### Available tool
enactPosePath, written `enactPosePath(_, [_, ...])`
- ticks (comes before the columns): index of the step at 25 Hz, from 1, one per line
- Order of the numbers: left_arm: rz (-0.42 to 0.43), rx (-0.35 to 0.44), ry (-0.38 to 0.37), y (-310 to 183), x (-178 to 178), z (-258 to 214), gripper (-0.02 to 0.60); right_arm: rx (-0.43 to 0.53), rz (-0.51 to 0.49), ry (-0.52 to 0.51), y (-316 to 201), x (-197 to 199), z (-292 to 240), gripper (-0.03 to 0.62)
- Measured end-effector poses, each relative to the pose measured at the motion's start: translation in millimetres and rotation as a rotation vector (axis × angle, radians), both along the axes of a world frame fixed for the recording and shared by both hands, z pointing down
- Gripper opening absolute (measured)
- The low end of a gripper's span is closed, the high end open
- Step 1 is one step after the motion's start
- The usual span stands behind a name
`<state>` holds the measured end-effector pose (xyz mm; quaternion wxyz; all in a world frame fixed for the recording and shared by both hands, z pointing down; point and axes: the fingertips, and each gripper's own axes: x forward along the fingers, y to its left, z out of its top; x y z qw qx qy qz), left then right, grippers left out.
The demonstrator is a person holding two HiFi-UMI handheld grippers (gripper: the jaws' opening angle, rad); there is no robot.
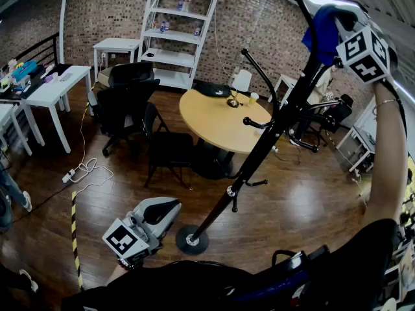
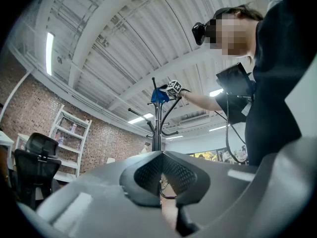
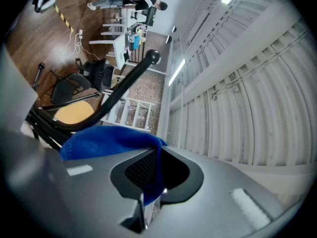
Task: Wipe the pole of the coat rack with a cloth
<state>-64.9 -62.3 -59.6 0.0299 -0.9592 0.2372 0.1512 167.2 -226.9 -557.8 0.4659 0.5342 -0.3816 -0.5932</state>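
The black coat rack pole (image 1: 259,149) leans across the head view from its round base (image 1: 192,240) up to the top right. A blue cloth (image 1: 322,34) is pressed against the top of the pole, with my right gripper (image 1: 335,23) shut on it and held high. In the right gripper view the cloth (image 3: 106,140) is pinched between the jaws, with a knobbed hook (image 3: 130,81) beyond. My left gripper (image 1: 150,224) hangs low beside the base, shut and holding nothing. Its own view looks up at the coat rack (image 2: 157,125) and the cloth (image 2: 159,95).
A round wooden table (image 1: 220,118) stands just behind the rack, with black office chairs (image 1: 126,96) to its left. White shelving (image 1: 181,31) lines the brick wall and white desks (image 1: 55,86) stand at the left. A power strip and cable (image 1: 81,170) lie on the floor near striped tape (image 1: 73,238).
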Motion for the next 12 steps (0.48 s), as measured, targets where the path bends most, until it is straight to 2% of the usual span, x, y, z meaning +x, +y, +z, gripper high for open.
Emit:
enactPosePath(4, [0.033, 0.003, -0.009, -2, 16, 2, -0.006, -0.168, 0.034, 0.045, -2, -6, 57, 0.018])
enactPosePath(7, [0.064, 0.008, -0.018, -2, 32, 2, -0.006, -0.188, 0.055, 0.088, 4, -4, 80, 0.018])
enactPosePath(12, [0.127, 0.012, -0.018, 1, 57, 1, -0.006, -0.197, 0.028, 0.061, 13, 7, 114, 0.018])
